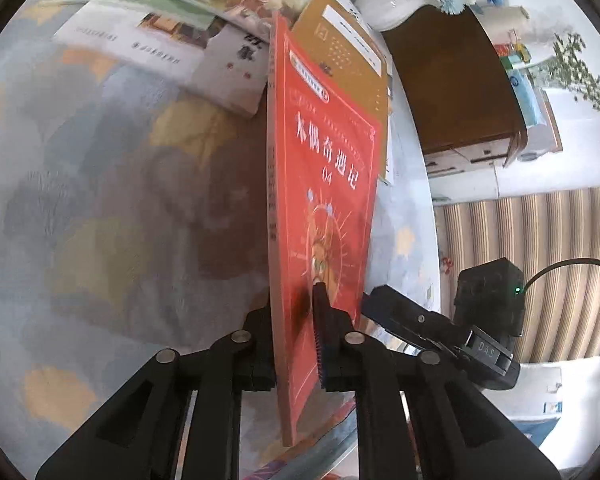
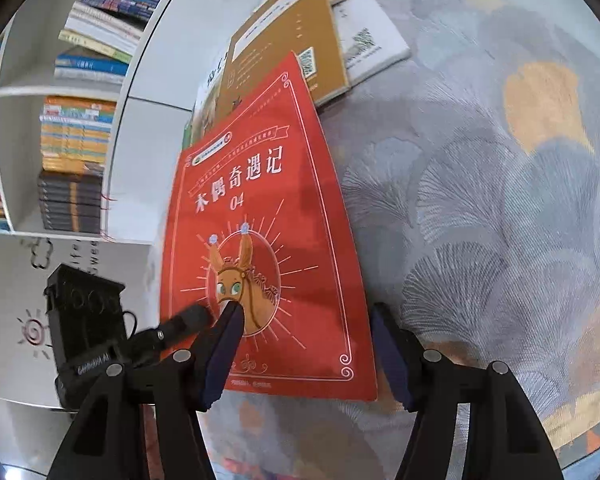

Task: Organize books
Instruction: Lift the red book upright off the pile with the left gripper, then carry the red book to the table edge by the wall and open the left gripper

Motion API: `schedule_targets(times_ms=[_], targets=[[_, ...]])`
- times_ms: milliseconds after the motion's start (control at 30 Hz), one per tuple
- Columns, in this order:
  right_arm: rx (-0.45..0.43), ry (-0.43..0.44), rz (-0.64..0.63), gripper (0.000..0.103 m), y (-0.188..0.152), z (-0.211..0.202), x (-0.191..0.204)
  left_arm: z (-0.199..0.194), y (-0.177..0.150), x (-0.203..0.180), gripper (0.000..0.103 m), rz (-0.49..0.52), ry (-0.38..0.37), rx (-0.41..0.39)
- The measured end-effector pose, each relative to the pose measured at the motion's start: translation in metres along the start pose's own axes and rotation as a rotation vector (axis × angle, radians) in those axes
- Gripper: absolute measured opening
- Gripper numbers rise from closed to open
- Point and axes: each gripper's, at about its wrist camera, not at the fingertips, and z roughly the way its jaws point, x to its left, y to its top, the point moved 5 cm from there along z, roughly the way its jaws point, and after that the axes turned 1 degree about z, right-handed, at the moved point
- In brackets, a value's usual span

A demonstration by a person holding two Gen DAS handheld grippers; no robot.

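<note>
The left tongs [image 1: 296, 320] are clamped on the red book's [image 1: 324, 184] lower edge, holding it upright (spine leftward) above the counter [image 1: 100, 208]. The right tongs [image 2: 308, 344] stand apart, gripping nothing, beside it.

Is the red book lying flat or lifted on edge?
On edge: the left hand-held gripper is shut on the red book, its cover upright above the table.

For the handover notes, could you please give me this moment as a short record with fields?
held book: red book, raised on edge
left gripper: shut on the red book's lower edge
right gripper: open, beside the red book, not gripping
other books: brown book and others lying behind
surface: patterned cloth
</note>
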Motion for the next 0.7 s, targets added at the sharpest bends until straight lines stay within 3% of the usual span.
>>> schedule_targets(times_ms=[133, 267, 433, 600, 667, 700], targets=[[0.020, -0.007, -0.014, 0.061, 0.000, 0.006, 0.008, 0.006, -0.012, 0.003, 0.009, -0.041, -0.050, 0.040], [0.026, 0.006, -0.025, 0.061, -0.002, 0.005, 0.015, -0.002, -0.014, 0.007, 0.008, -0.072, -0.080, 0.002], [0.058, 0.057, 0.058, 0.064, -0.006, 0.001, 0.003, -0.017, 0.002, 0.013, 0.008, -0.177, -0.247, -0.015], [0.065, 0.250, 0.208, 0.065, -0.005, 0.004, -0.008, -0.014, 0.004, 0.016, 0.008, -0.292, -0.419, 0.025], [0.046, 0.298, 0.224, 0.059, -0.002, 0.005, -0.002, -0.010, 0.002, 0.016, 0.008, -0.323, -0.455, 0.041], [0.041, 0.298, 0.215, 0.043, -0.001, 0.005, 0.002, -0.011, 0.001, 0.019, 0.008, -0.319, -0.440, 0.044]])
